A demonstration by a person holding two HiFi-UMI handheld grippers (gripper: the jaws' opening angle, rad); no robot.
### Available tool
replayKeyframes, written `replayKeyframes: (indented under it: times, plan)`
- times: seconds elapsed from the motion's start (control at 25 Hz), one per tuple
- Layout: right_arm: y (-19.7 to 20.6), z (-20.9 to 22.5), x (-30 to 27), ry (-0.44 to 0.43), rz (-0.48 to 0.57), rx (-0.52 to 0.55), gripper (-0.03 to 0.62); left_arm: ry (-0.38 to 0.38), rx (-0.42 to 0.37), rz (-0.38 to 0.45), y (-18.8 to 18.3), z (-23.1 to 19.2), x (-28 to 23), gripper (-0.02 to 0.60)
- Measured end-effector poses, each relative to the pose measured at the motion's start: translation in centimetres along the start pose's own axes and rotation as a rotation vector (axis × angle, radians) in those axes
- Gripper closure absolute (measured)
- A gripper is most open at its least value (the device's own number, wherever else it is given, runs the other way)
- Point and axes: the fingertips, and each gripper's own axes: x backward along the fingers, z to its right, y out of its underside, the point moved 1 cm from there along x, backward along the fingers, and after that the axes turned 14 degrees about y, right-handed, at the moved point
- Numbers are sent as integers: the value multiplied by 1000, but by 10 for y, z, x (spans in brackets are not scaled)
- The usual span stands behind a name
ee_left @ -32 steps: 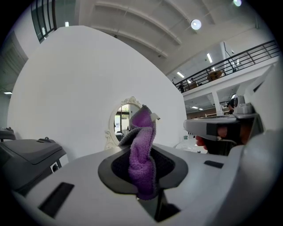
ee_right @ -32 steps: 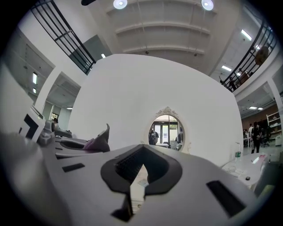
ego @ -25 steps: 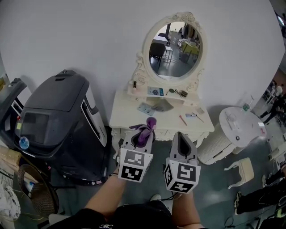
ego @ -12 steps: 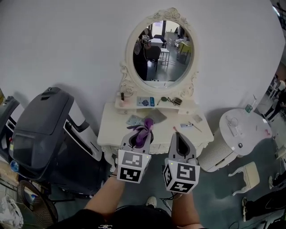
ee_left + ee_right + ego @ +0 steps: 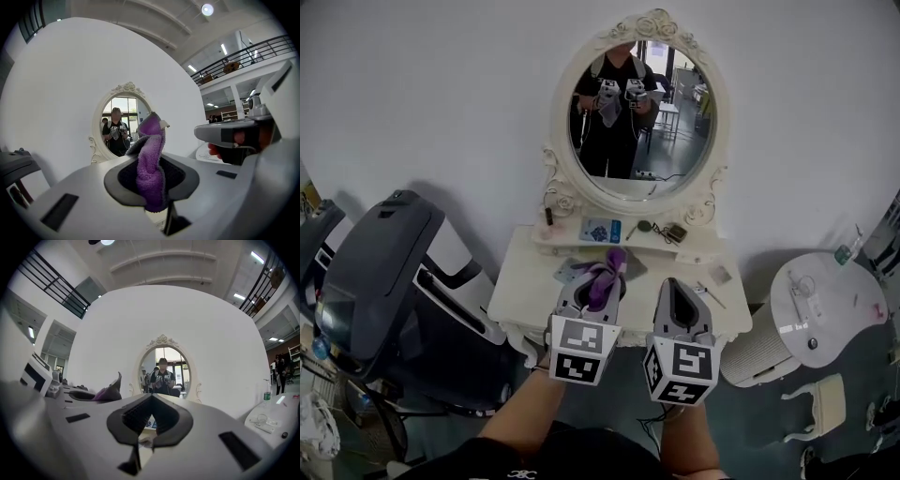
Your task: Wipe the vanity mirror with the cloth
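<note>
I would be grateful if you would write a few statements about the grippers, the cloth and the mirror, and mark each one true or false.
1. The left gripper is shut on the purple cloth. True.
2. The purple cloth is pressed against the mirror glass. False: it is held apart from the mirror, in front of the vanity table.
3. The right gripper holds a second cloth. False: its jaws are together with nothing between them.
4. The mirror shows a person holding both grippers. True.
</note>
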Motion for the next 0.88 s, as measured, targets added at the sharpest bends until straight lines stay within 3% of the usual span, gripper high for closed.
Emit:
replayKeyframes:
  times: [0.4,0.64,0.88]
  plan:
    - [14,-10,-46,-73,-23,47,589,-64,47,-13,10,-39,-33,511]
    - [17,-13,-97,-48,-26,66,589,-20,50,5,10,-69,-77,511]
    - [5,-38,-173,-14,-2,115,590,25,65,21,1,-133,-124,510]
